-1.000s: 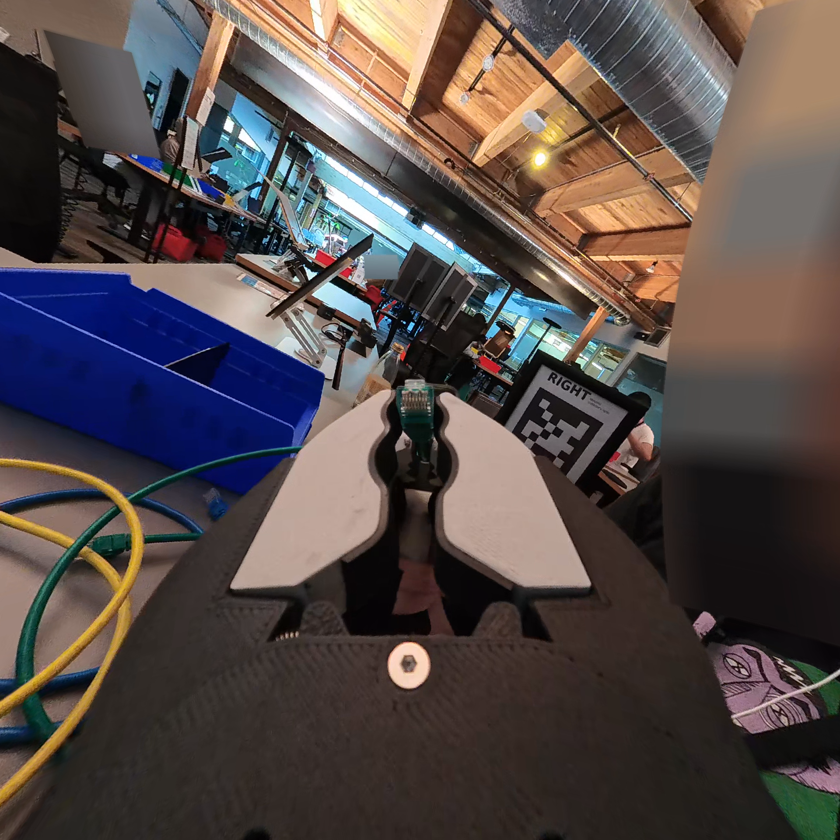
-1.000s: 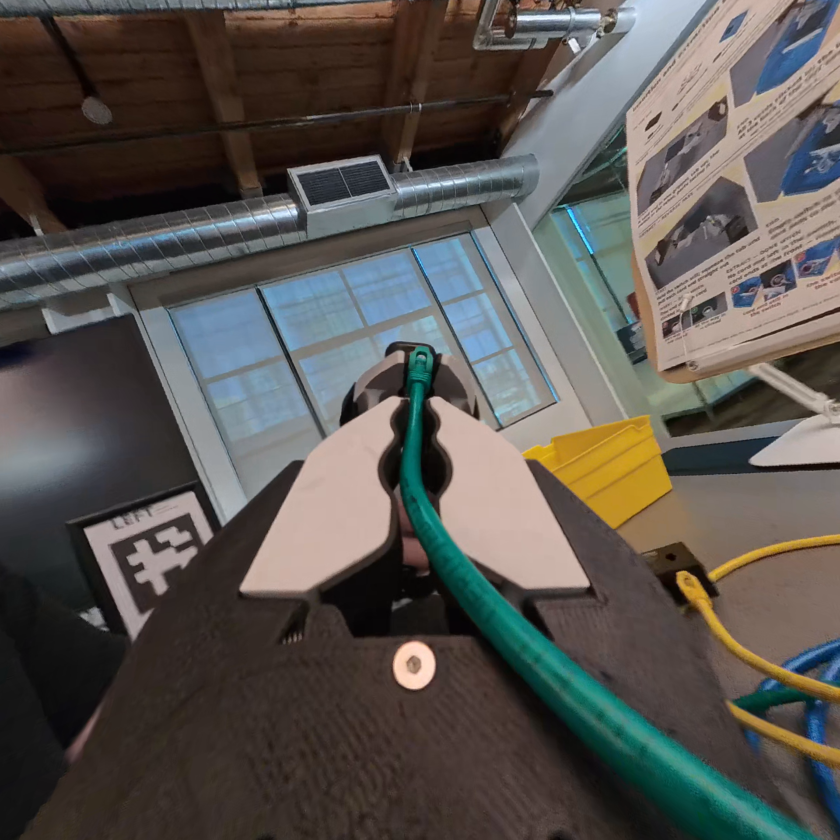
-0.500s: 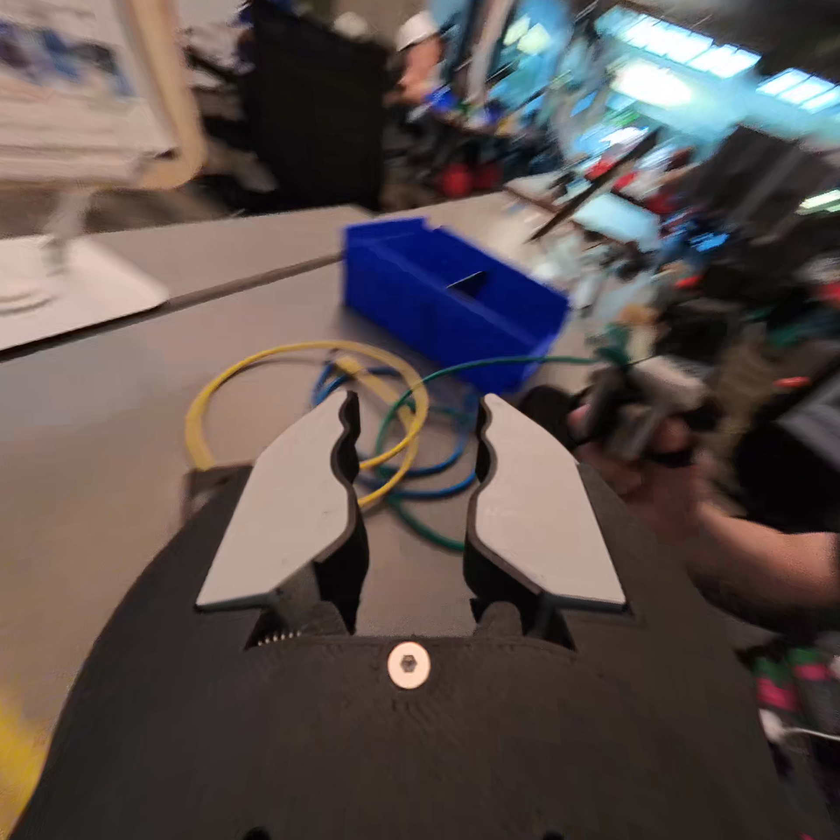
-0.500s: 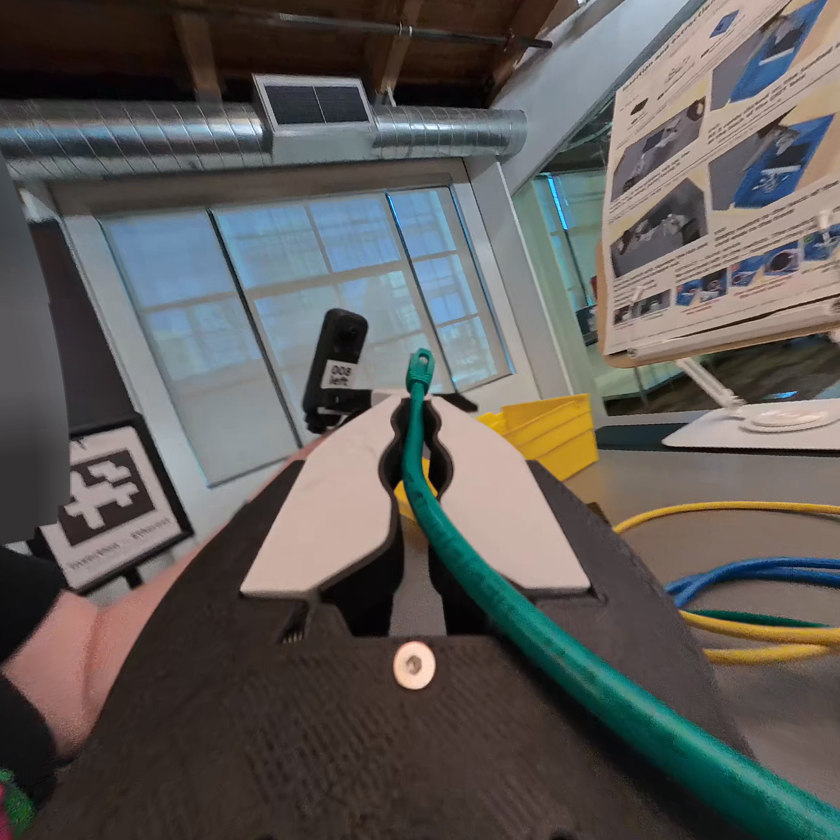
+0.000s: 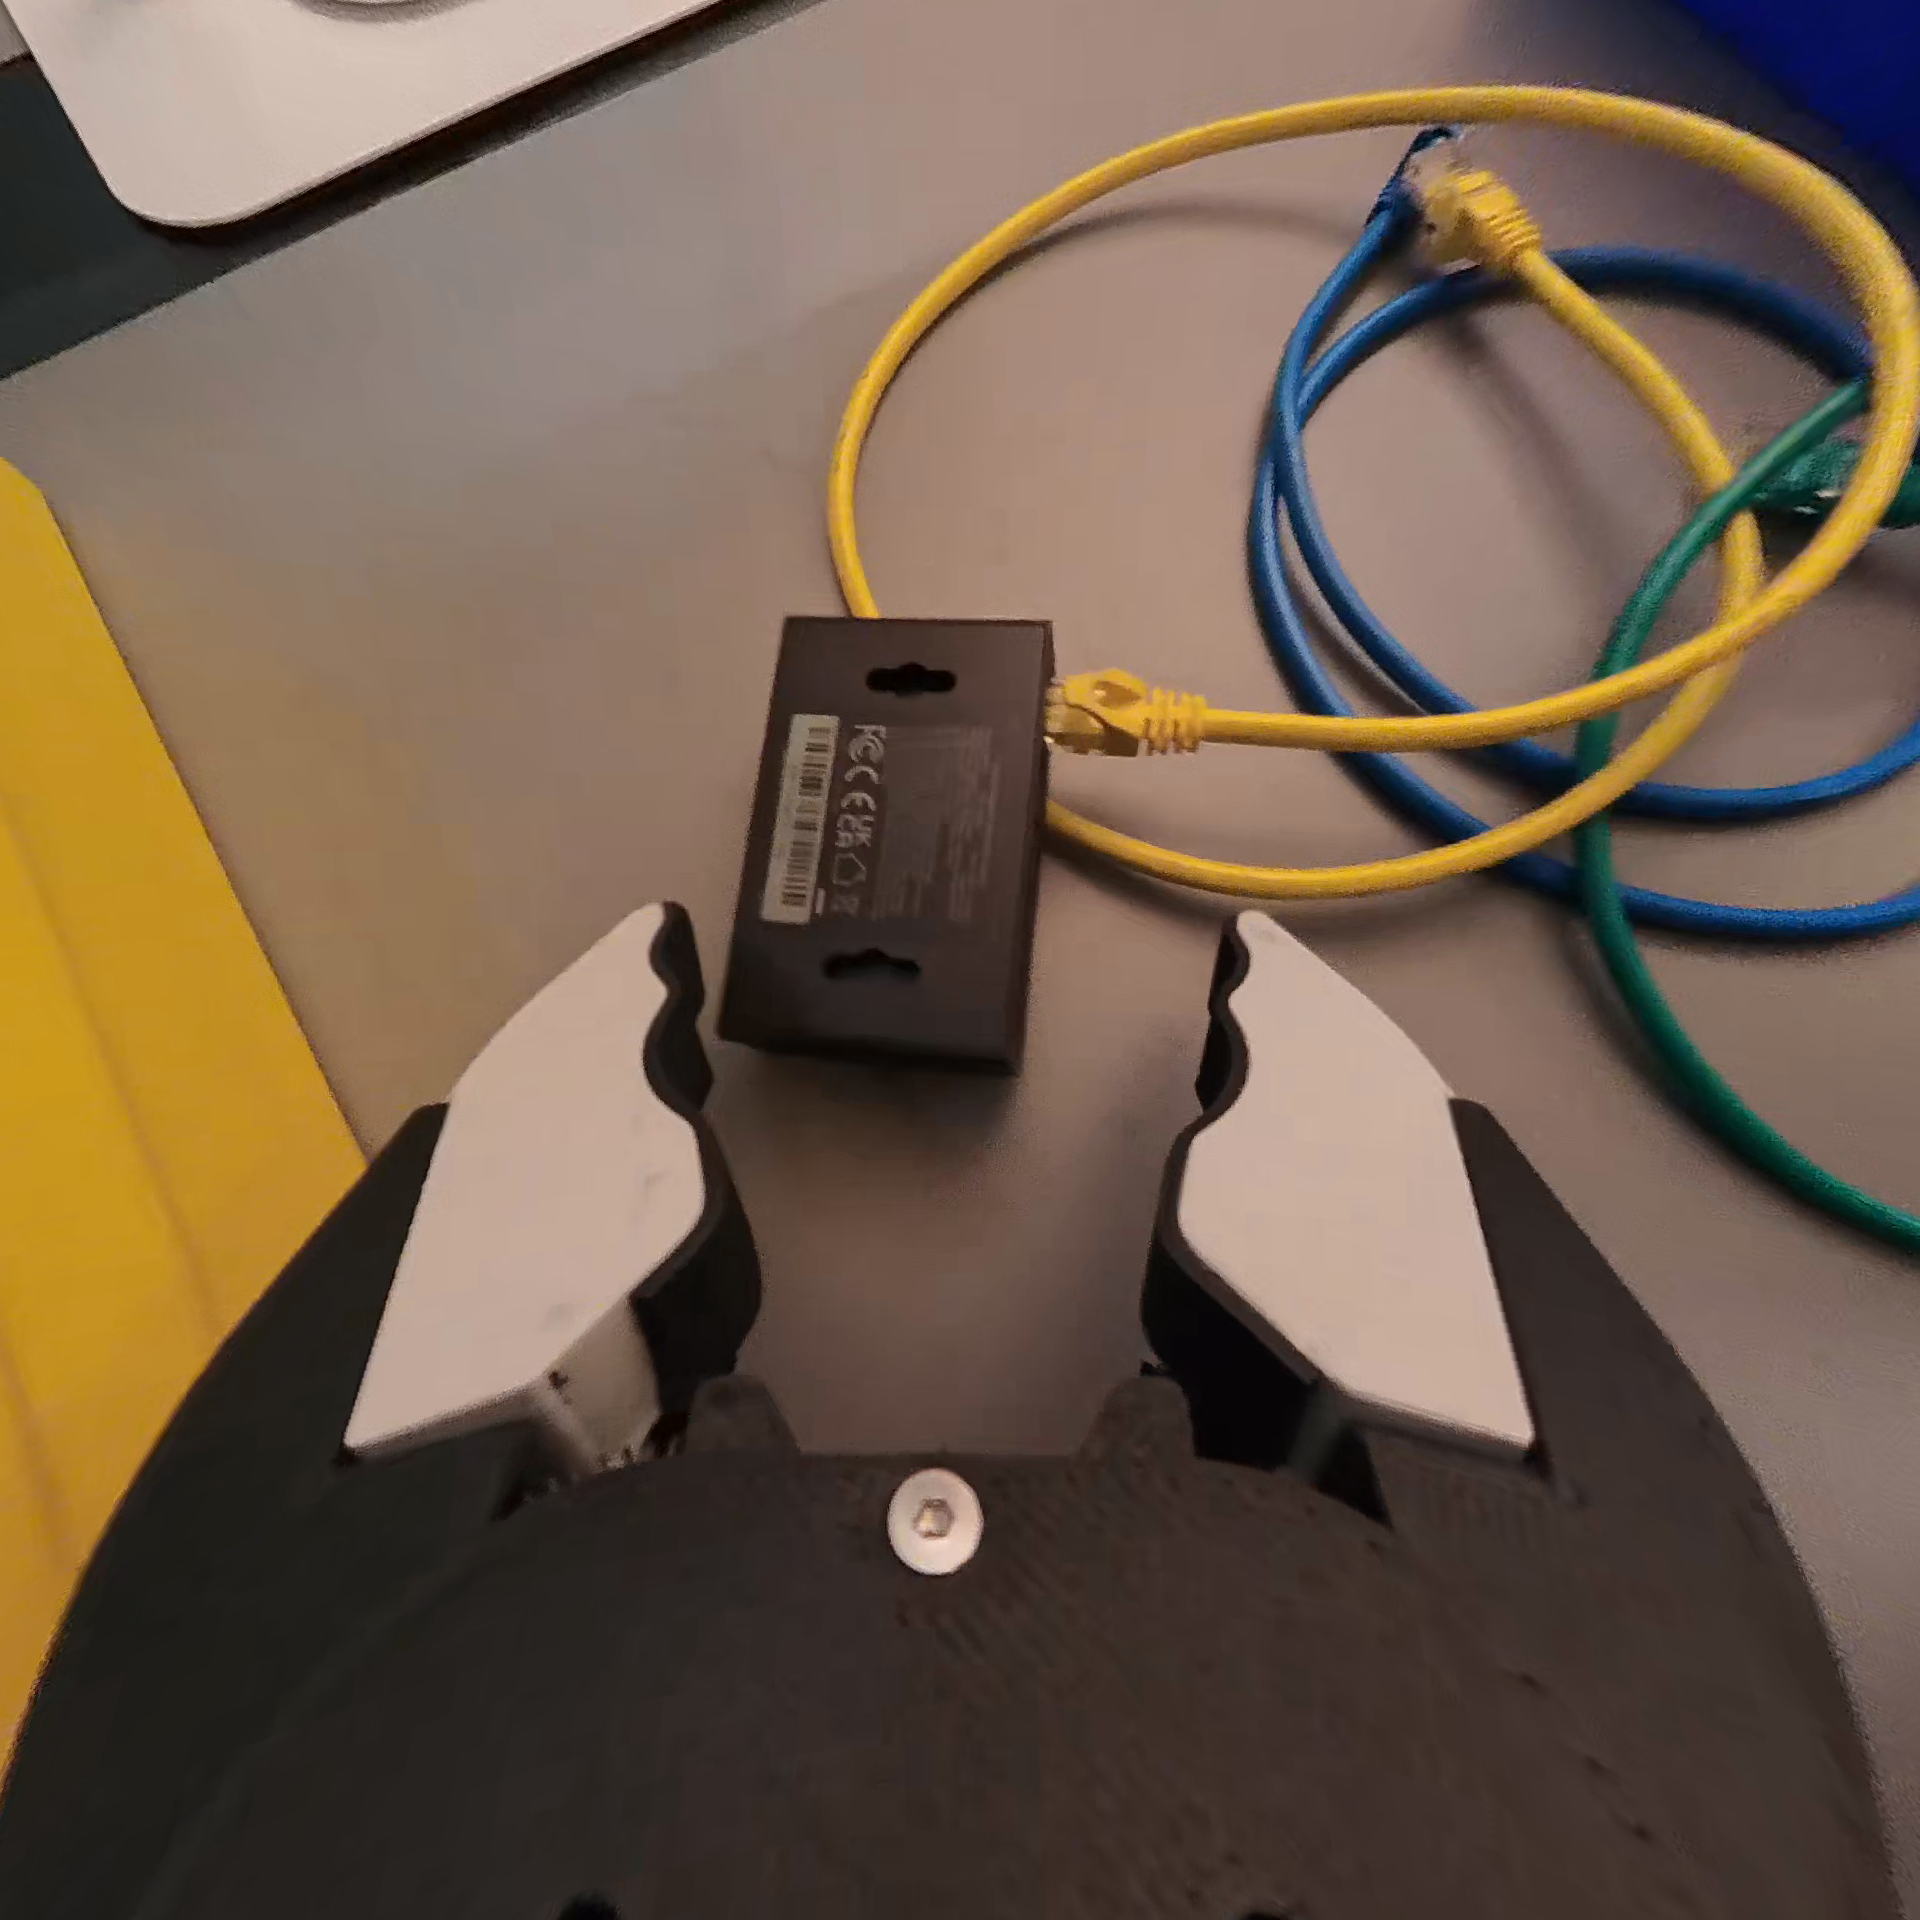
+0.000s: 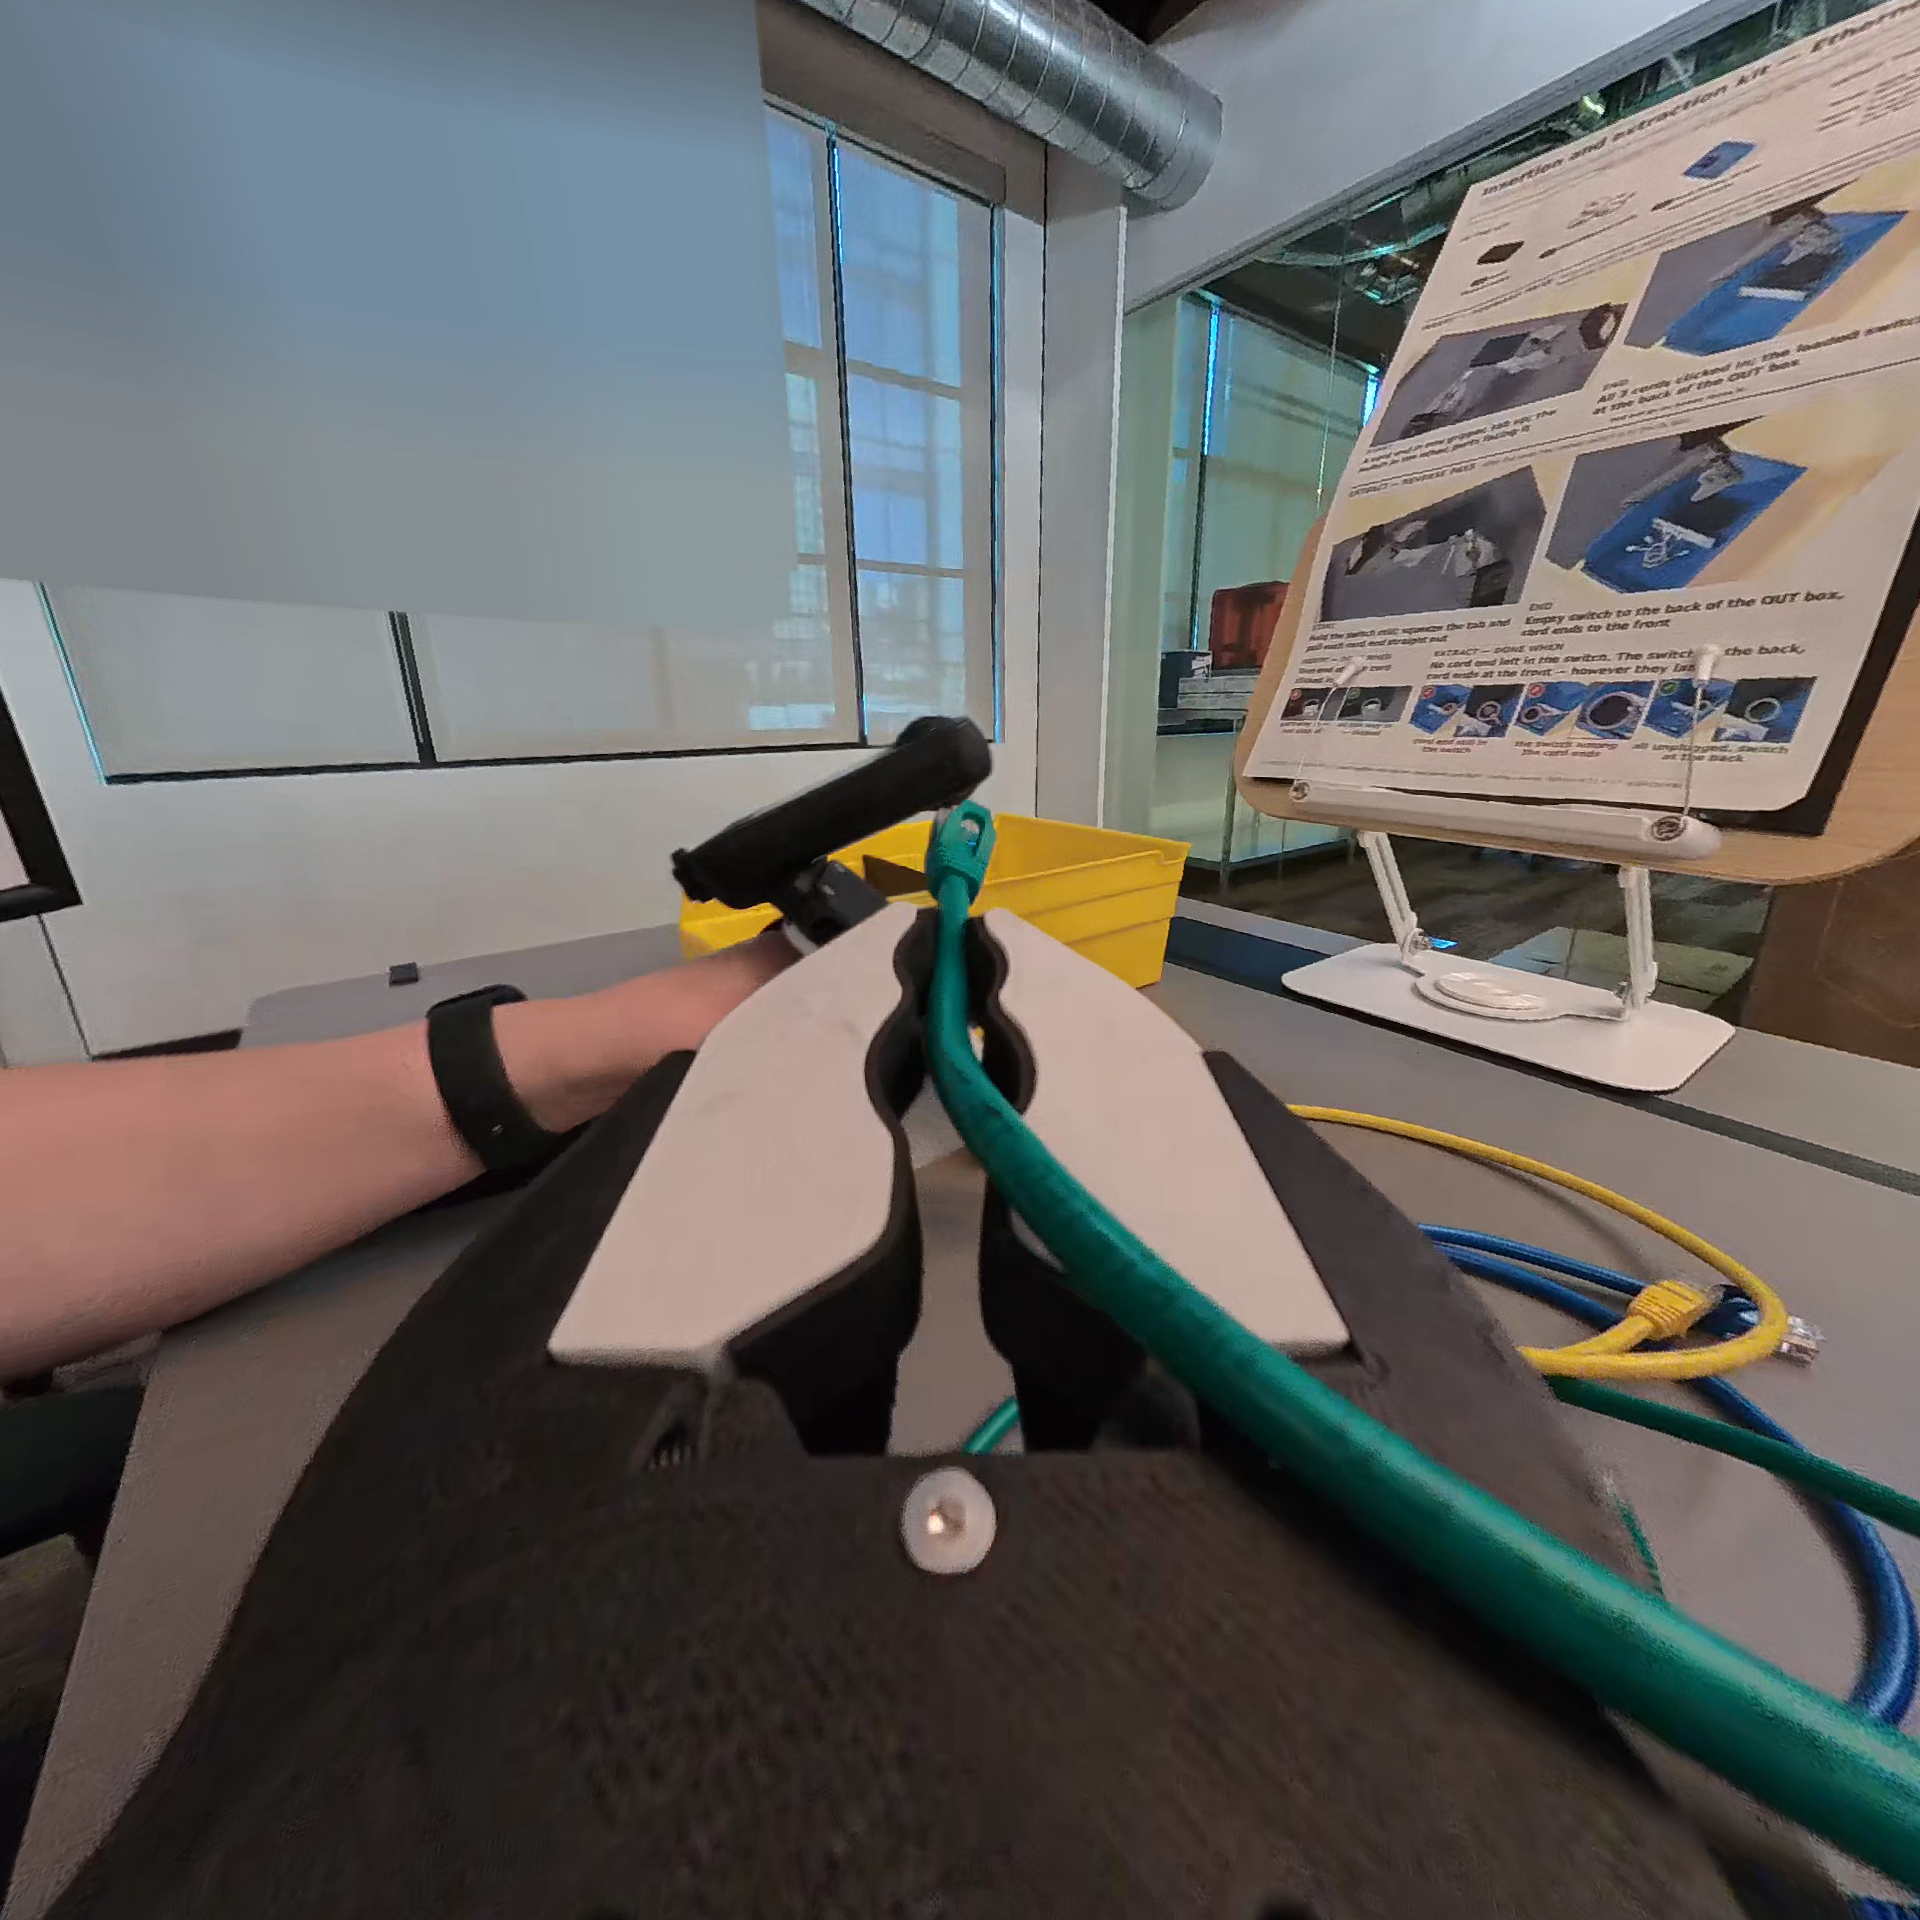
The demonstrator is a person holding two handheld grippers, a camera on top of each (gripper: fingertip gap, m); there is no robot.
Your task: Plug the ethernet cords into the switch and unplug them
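In the left wrist view the black switch (image 5: 894, 831) lies underside up on the grey table. A yellow cord (image 5: 1299, 727) is plugged into its right side. My left gripper (image 5: 951, 925) is open and empty, its tips just short of the switch's near end. A blue cord (image 5: 1340, 582) and a green cord (image 5: 1621, 914) lie looped to the right. In the right wrist view my right gripper (image 6: 945, 920) is shut on the green cord (image 6: 1143, 1247), whose plug (image 6: 961, 842) sticks out past the tips, held above the table.
A yellow bin (image 5: 114, 987) is at the left, also in the right wrist view (image 6: 1049, 873). A blue bin corner (image 5: 1829, 52) is at top right. An instruction board on a white stand (image 6: 1600, 582) is at the right. A person's forearm (image 6: 312, 1132) reaches across.
My left gripper let go of the green plug, opened, and swung down over the switch. My right gripper kept hold of the green cord and tilted down towards the table.
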